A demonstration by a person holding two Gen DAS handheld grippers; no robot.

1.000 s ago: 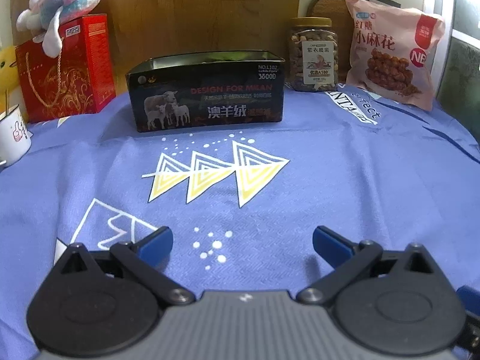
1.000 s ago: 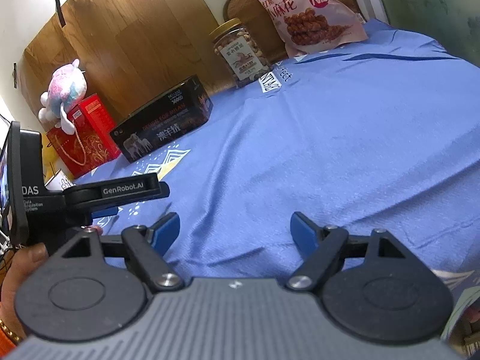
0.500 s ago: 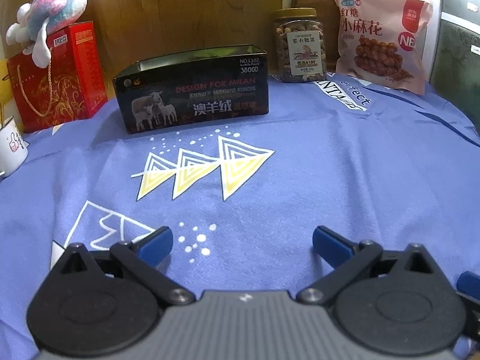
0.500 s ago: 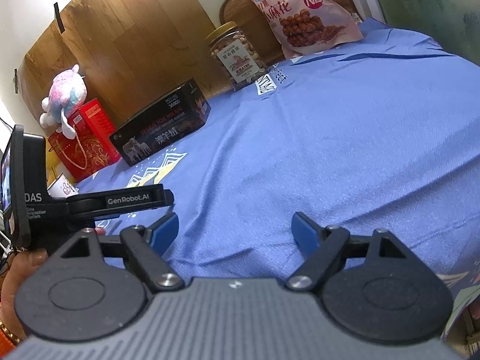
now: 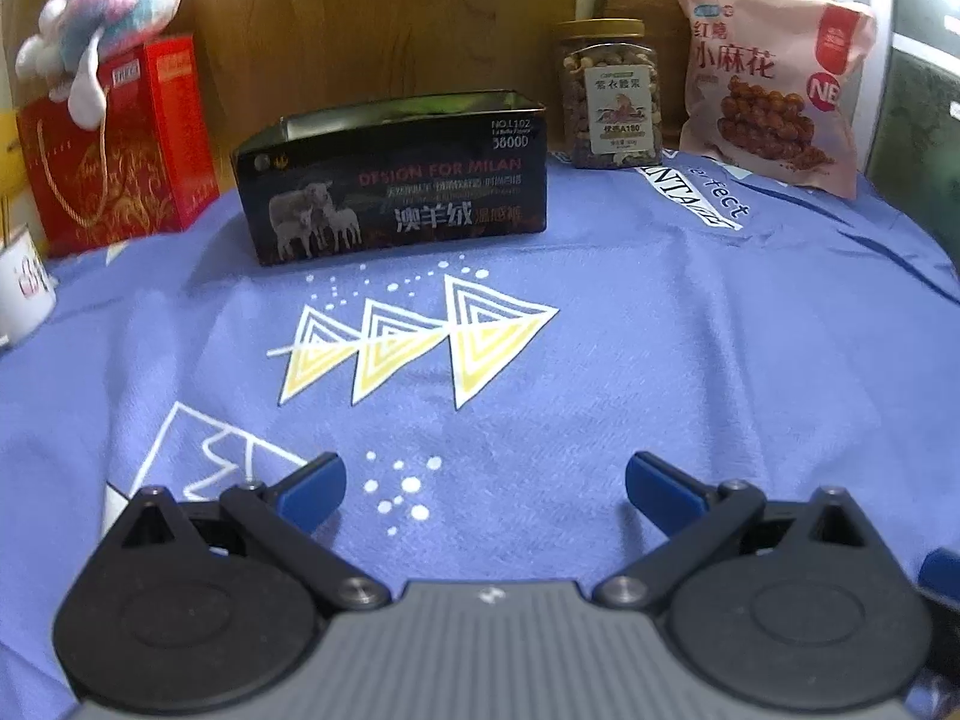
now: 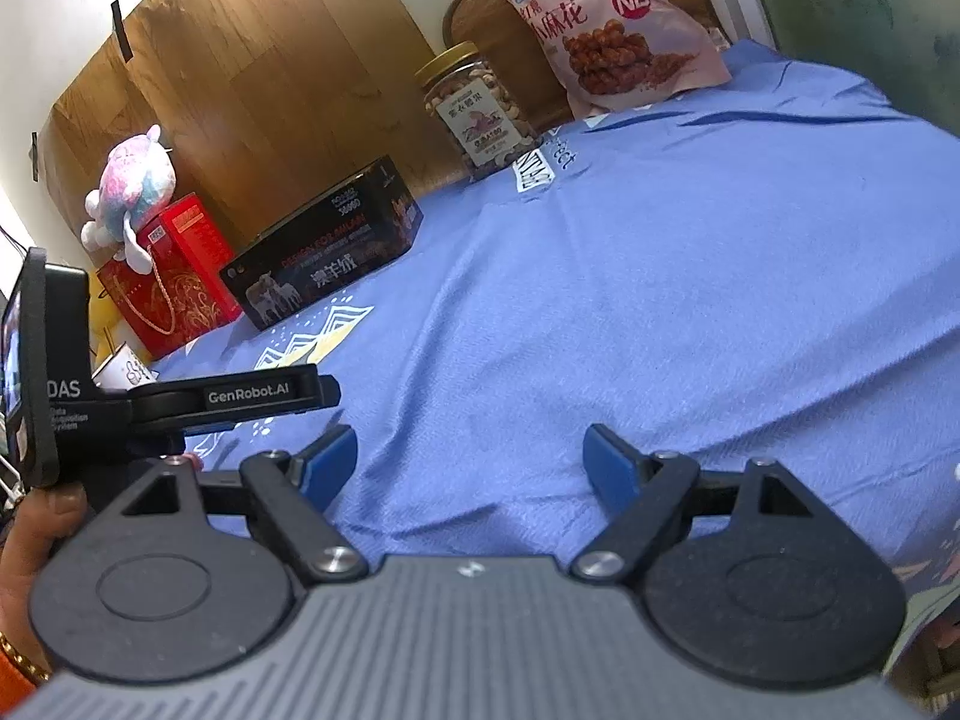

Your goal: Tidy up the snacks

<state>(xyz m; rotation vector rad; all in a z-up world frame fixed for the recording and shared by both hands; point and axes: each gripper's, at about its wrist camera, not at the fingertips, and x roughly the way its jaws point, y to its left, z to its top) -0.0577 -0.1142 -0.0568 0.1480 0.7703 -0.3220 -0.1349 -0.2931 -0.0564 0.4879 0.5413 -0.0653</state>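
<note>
I kept both the left gripper [image 5: 485, 480] and right gripper [image 6: 469, 461] open and empty; the open black cardboard box [image 5: 396, 177] ahead came slightly nearer, nothing sorted yet.

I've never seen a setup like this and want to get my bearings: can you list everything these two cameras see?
Snack bag: one, pink, back right, leaning upright.
Nut jar: one, clear with gold lid, left of the bag.
Open box: one, black with sheep picture, back centre.
Gift bag: one, red, back left.
Plush toy: one, pink and blue, on top of the gift bag.
Mug: one, white, far left edge.
Cloth: one, blue with triangle print, covering the surface.
Left claw: black, blue tips, open, empty.
Right claw: same, open, empty.
Person's hand: holding the left claw's handle.
</note>
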